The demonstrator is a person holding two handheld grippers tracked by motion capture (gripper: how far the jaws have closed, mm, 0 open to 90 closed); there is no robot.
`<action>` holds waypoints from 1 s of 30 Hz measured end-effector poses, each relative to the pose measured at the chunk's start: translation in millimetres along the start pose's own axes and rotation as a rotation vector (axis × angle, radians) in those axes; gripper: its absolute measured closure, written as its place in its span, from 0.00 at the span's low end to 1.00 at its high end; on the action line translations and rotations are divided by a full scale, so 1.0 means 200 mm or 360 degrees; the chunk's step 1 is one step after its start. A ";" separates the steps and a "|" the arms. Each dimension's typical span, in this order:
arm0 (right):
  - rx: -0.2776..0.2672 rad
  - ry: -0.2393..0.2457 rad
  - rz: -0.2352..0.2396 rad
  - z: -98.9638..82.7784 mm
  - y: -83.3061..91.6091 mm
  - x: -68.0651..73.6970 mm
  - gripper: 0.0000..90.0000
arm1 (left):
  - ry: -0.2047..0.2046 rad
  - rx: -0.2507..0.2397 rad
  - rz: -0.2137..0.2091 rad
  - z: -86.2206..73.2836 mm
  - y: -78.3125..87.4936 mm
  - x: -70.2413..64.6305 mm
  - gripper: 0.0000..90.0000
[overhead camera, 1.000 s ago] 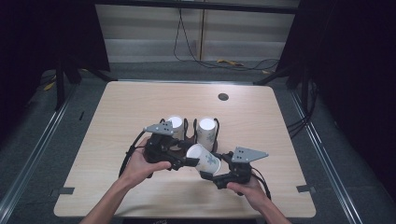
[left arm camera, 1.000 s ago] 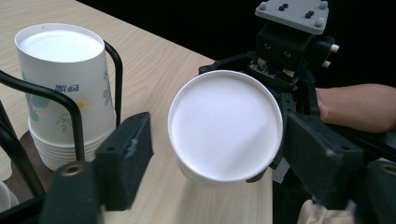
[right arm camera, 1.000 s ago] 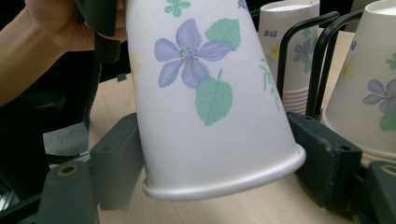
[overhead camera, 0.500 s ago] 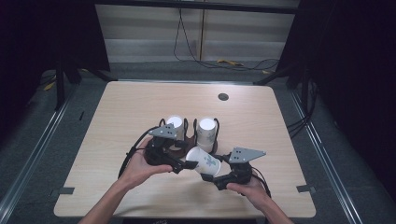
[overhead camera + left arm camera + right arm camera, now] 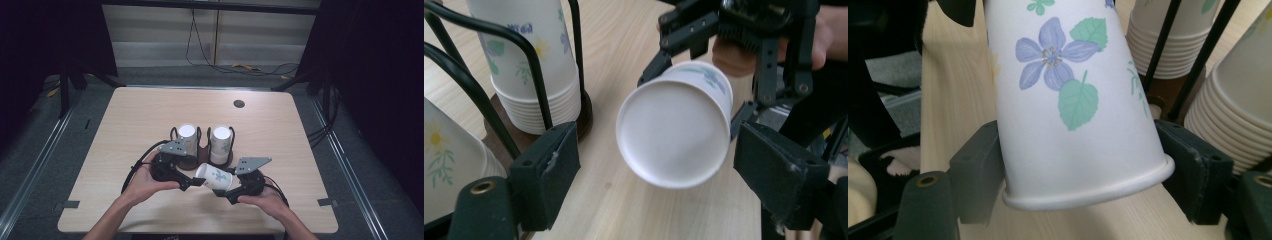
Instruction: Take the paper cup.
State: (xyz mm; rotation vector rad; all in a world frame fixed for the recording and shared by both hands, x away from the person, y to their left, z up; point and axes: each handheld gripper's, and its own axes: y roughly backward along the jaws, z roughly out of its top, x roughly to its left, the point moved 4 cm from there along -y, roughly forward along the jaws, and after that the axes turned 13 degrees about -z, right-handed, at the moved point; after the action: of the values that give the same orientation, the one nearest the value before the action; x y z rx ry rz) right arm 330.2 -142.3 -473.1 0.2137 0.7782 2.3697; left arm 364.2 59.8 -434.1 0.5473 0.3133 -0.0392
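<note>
A white paper cup (image 5: 213, 176) with a blue flower print lies on its side above the table, between the two grippers. My right gripper (image 5: 1087, 172) is shut on the cup (image 5: 1068, 100) near its rim, and its jaws have just been closing on it. The cup's flat base (image 5: 674, 132) faces my left gripper (image 5: 661, 182), which is open. That gripper's jaws have just come in slightly, and both pads stand clear of the base. In the high view the left gripper (image 5: 194, 179) comes from the left and the right gripper (image 5: 224, 186) from the right.
A black wire holder (image 5: 200, 161) at mid-table carries two upside-down stacks of cups (image 5: 187, 135) (image 5: 220, 142), just beyond the grippers. One stack (image 5: 531, 65) is close to the left jaw. A dark round grommet (image 5: 239, 104) sits near the far edge.
The left gripper has drawn back slightly toward the person. The cup and the right gripper have hardly moved.
</note>
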 end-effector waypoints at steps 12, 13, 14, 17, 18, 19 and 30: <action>0.0175 0.0166 -0.0030 0.02 0.00 0.01 0.28 | -0.0021 0.0068 0.0014 -0.04 -0.03 0.00 0.20; 0.0189 0.0189 -0.0032 0.03 0.00 0.01 0.28 | -0.0017 0.0076 0.0014 -0.04 -0.03 0.00 0.20; 0.0201 0.0193 -0.0037 0.03 0.00 0.01 0.28 | -0.0014 0.0087 0.0012 -0.05 -0.03 0.00 0.20; 0.0215 0.0184 -0.0037 0.04 -0.01 0.00 0.28 | -0.0009 0.0118 0.0015 -0.05 -0.04 0.00 0.20; 0.0227 0.0179 -0.0043 0.04 -0.02 -0.01 0.28 | -0.0004 0.0127 0.0018 -0.05 -0.04 0.00 0.20; 0.0249 0.0173 -0.0076 0.03 -0.02 -0.02 0.28 | 0.0000 0.0123 0.0012 -0.05 -0.05 0.01 0.20; 0.0381 0.0211 -0.0066 0.06 -0.08 -0.03 0.29 | -0.0009 0.0224 -0.0006 -0.09 -0.07 0.02 0.20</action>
State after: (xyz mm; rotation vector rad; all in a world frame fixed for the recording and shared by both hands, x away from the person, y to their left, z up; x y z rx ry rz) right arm 347.5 -131.1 -471.8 0.1383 1.1203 2.2663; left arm 362.1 56.7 -457.0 0.6862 0.3077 -0.0667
